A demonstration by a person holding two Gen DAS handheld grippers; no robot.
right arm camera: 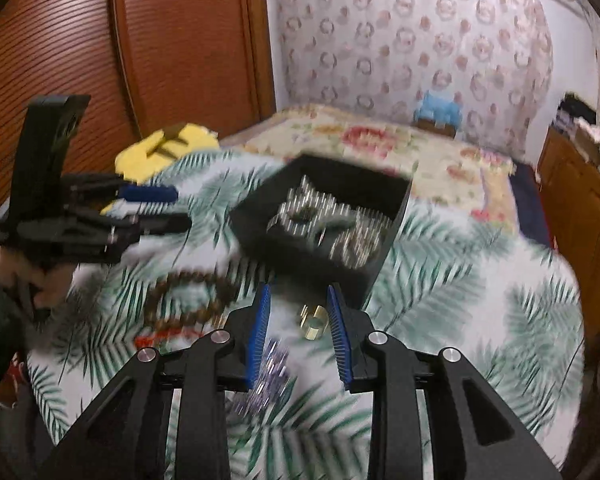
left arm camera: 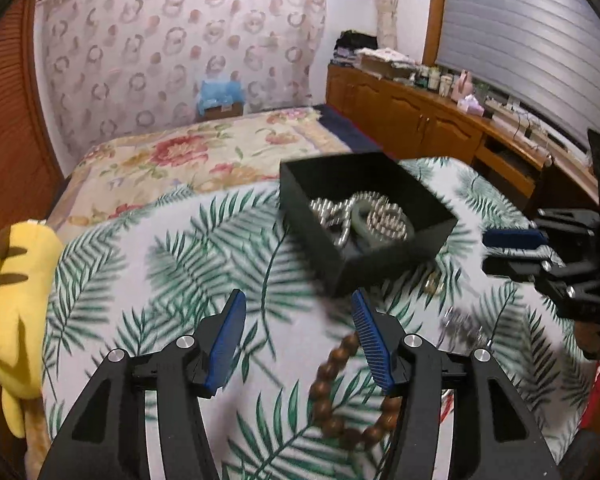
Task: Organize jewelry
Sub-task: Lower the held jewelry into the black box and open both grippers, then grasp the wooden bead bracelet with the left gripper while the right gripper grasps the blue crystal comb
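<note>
- My left gripper (left arm camera: pixel 298 306) open, empty; bead bracelet (left arm camera: pixel 340 392) just under its right finger.
- My right gripper (right arm camera: pixel 298 300) open, gold ring (right arm camera: pixel 314 322) between fingers, untouched.
- Box (left arm camera: pixel 440 236) just beyond both.

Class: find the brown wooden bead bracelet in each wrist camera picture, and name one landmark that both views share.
Left wrist: brown bead bracelet low, right of centre, beside the right blue pad.
Right wrist: blurred, left of centre, on the leaf-print cloth.
Shared landmark: the black box beyond it.
</note>
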